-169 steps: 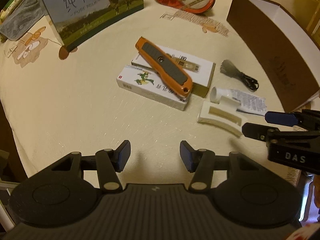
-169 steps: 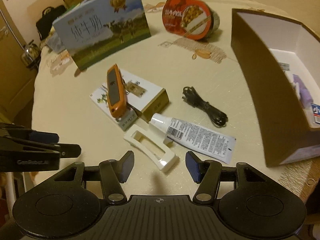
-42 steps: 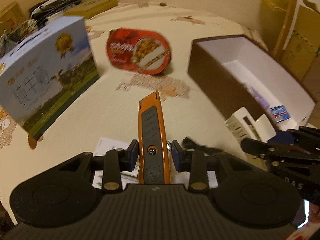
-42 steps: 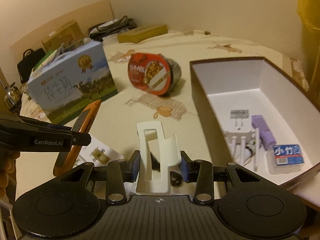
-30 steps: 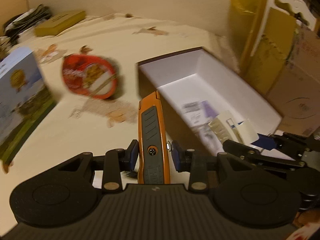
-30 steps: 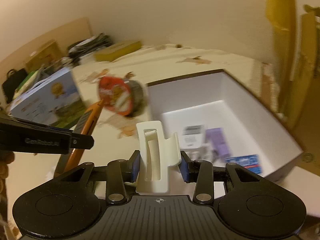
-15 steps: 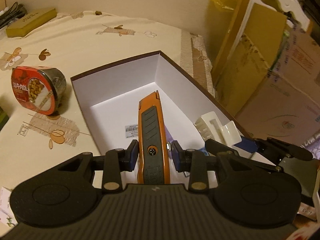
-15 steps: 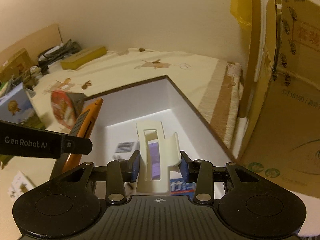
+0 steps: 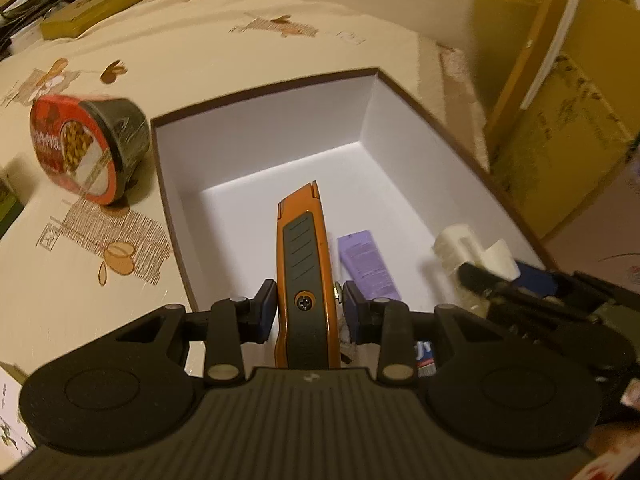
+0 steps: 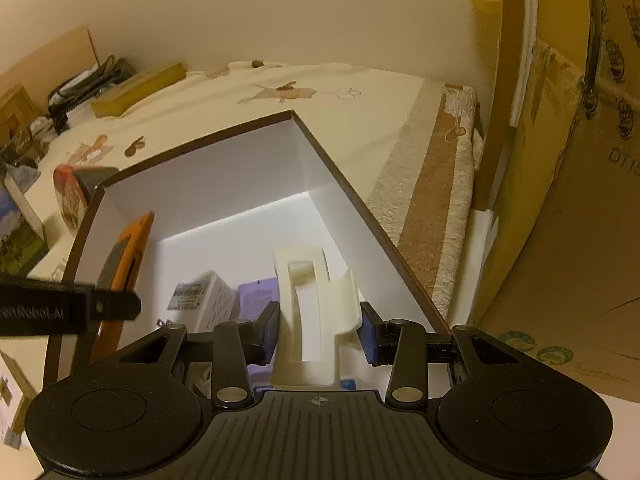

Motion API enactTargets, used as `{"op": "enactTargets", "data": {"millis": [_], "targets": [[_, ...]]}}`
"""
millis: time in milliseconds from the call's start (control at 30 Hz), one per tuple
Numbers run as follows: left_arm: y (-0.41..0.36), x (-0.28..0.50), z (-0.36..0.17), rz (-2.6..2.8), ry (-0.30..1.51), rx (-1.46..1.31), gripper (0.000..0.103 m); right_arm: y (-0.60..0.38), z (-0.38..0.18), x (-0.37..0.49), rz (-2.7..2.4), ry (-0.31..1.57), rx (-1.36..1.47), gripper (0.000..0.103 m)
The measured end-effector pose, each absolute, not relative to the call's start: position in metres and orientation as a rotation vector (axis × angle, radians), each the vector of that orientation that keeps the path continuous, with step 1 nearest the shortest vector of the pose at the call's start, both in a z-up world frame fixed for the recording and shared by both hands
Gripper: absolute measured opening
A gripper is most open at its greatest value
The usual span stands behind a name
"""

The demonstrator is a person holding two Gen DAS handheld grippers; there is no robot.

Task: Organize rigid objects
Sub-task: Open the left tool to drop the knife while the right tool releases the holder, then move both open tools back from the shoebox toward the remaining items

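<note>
Fingers (image 9: 269, 312) of both grippers are clamped on cargo, poised over the open box (image 9: 256, 132)!

Left gripper (image 9: 308, 312) grips the orange utility knife (image 9: 305, 256); right gripper (image 10: 320, 330) holds the white plastic holder (image 10: 316, 300). Below and ahead of the fingers, a purple pack (image 9: 368, 264) already sits inside. Neither piece released yet; the cup bowl (image 9: 86, 148) waits on the counter (image 9: 200, 48), off left.

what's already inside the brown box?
On the floor of the brown box: a purple packet, a white labelled item, and the corner of a blue-printed case. The held orange utility knife and white plastic holder hide the rest of the near end.
</note>
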State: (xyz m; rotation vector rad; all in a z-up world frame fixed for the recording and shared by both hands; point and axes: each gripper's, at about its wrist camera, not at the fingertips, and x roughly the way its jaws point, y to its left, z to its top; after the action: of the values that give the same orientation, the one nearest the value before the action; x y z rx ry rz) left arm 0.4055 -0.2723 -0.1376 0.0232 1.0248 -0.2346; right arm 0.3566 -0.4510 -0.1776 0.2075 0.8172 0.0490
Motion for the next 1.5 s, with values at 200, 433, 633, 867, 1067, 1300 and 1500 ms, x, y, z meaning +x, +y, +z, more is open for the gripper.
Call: {"op": "enactTargets", "data": {"millis": [200,433,633,867,1067,1300,1500], "targets": [[-0.271,0.408,-0.149,-0.19,1.039,0.036,0.03,-0.451,-0.18,0.354,0.053,0.824,0.21,0.038],[-0.268,0.41,-0.144,-0.174,1.013,0.039,0.039,-0.455,-0.179,0.341,0.06,0.84,0.274,0.04],[-0.263,0.407,-0.136,-0.194,1.006,0.038,0.04,-0.451,-0.167,0.332,0.065,0.831,0.272,0.057],[-0.261,0.401,-0.13,-0.22,1.005,0.046,0.04,-0.447,-0.159,0.326,0.059,0.825,0.261,0.061],[-0.257,0.391,-0.123,-0.245,1.003,0.042,0.04,-0.444,-0.148,0.318,0.051,0.818,0.258,0.062],[-0.24,0.365,-0.107,-0.302,0.979,0.047,0.04,-0.438,-0.13,0.297,0.04,0.797,0.279,0.062],[-0.212,0.334,-0.088,-0.317,0.949,0.031,0.04,-0.428,-0.114,0.272,0.025,0.773,0.329,0.063]]}}
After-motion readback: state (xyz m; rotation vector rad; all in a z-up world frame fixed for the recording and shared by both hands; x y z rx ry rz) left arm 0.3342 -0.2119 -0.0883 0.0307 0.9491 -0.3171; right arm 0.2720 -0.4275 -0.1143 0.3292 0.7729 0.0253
